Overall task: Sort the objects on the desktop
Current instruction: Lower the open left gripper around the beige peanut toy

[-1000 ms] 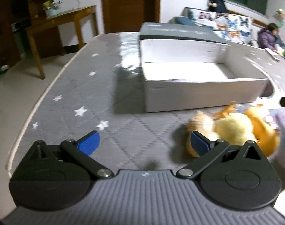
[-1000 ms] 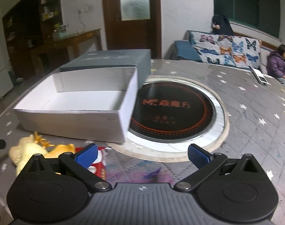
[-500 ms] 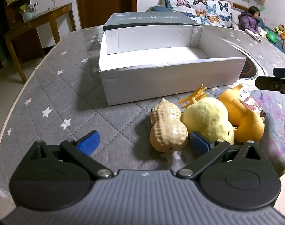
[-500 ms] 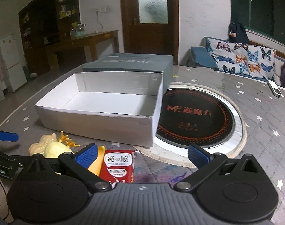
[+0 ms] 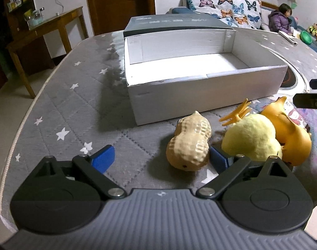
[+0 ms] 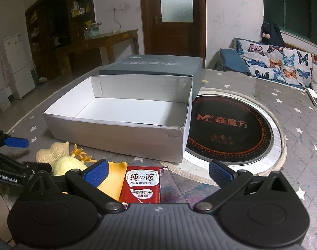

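Note:
An empty white box (image 5: 185, 62) (image 6: 125, 108) stands on the grey starred table. In front of it lie a peanut toy (image 5: 189, 143) (image 6: 49, 153), a yellow plush chick (image 5: 252, 139) (image 6: 69, 163), an orange toy (image 5: 289, 133) (image 6: 112, 175) and a red milk biscuit pack (image 6: 141, 185). My left gripper (image 5: 160, 158) is open, low over the table, with the peanut toy between its fingers near the right one. My right gripper (image 6: 158, 170) is open just above the biscuit pack.
A dark grey box lid (image 5: 175, 24) (image 6: 156, 66) lies behind the white box. A round black induction plate (image 6: 231, 125) is set in the table to the box's right. The table's edge (image 5: 16, 133) curves along the left. A sofa and a seated person (image 5: 281, 18) are beyond.
My left gripper has swung right and moved in on the toys, so the peanut toy now lies between its fingers. My right gripper has drawn back and lowered over the biscuit pack.

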